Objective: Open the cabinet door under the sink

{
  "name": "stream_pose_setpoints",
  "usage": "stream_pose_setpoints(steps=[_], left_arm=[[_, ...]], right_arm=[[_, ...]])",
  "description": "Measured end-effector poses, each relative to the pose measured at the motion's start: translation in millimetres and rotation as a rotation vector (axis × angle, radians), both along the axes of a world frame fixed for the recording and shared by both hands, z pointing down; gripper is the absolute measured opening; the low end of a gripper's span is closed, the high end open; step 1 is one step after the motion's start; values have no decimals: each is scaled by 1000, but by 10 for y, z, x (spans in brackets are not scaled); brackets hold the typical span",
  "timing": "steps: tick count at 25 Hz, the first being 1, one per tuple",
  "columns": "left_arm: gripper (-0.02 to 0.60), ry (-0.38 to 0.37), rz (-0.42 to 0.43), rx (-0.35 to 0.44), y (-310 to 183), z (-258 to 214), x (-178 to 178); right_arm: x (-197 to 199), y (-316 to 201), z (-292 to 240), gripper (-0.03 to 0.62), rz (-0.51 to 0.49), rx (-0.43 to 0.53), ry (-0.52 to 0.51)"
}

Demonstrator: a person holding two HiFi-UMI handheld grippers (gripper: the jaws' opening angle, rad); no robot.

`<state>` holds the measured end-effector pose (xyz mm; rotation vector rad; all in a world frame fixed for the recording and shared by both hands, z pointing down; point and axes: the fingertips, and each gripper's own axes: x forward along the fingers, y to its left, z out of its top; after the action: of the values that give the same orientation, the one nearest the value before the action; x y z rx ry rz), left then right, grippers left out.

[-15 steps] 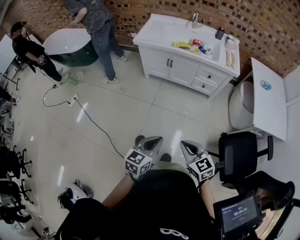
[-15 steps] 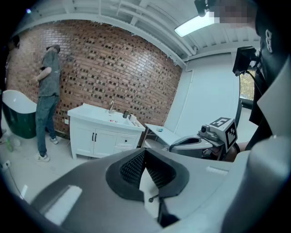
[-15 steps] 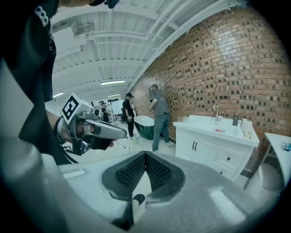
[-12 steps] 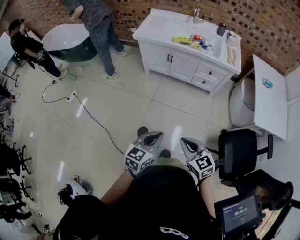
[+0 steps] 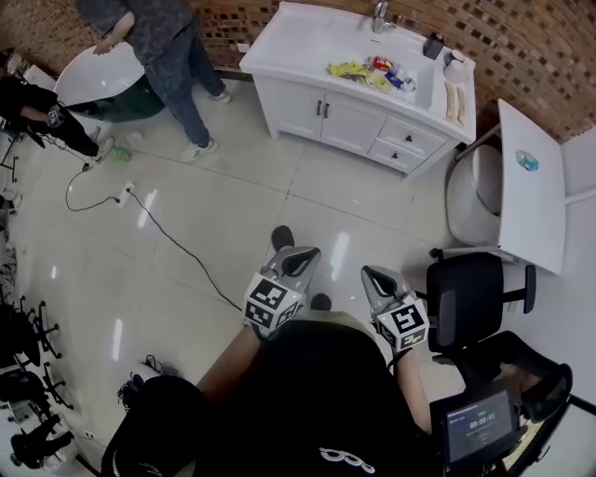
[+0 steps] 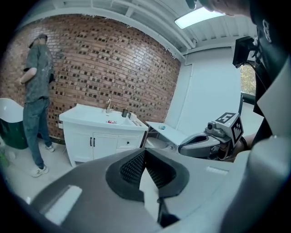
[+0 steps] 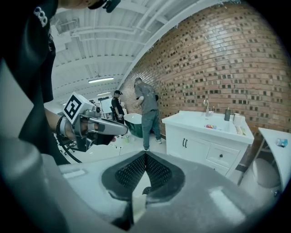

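Observation:
The white vanity cabinet (image 5: 345, 116) stands against the brick wall across the floor, with a sink and tap (image 5: 380, 17) on top. Its two doors (image 5: 317, 107) under the sink are closed, and their dark handles (image 6: 92, 142) sit side by side. My left gripper (image 5: 303, 258) and right gripper (image 5: 372, 275) are held close to my body, far short of the cabinet, both shut and holding nothing. In the right gripper view the doors (image 7: 188, 144) lie ahead to the right and the left gripper (image 7: 107, 128) is at the left.
Drawers (image 5: 405, 144) sit right of the doors and small items (image 5: 368, 74) lie on the counter. A person (image 5: 158, 56) stands by a green-and-white tub (image 5: 98, 88). A cable and power strip (image 5: 126, 196) cross the floor. A black chair (image 5: 475, 298) and white table (image 5: 531, 182) are at the right.
In the head view the vanity has shifted up and a little to the left, as has the standing person. Both grippers stay shut in front of my body.

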<state>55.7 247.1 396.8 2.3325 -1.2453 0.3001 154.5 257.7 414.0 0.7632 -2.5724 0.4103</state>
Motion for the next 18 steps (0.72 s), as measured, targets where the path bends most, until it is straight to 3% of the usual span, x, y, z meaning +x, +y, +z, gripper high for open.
stream_pose_setpoints(steps=[6, 18], left_arm=[[17, 7, -1, -27, -780, 129, -355], [17, 35, -7, -68, -2290, 246, -1390]], right_arm=[[-337, -707, 53, -9, 10, -28, 24], [-1643, -2269, -145, -9, -24, -8, 22]])
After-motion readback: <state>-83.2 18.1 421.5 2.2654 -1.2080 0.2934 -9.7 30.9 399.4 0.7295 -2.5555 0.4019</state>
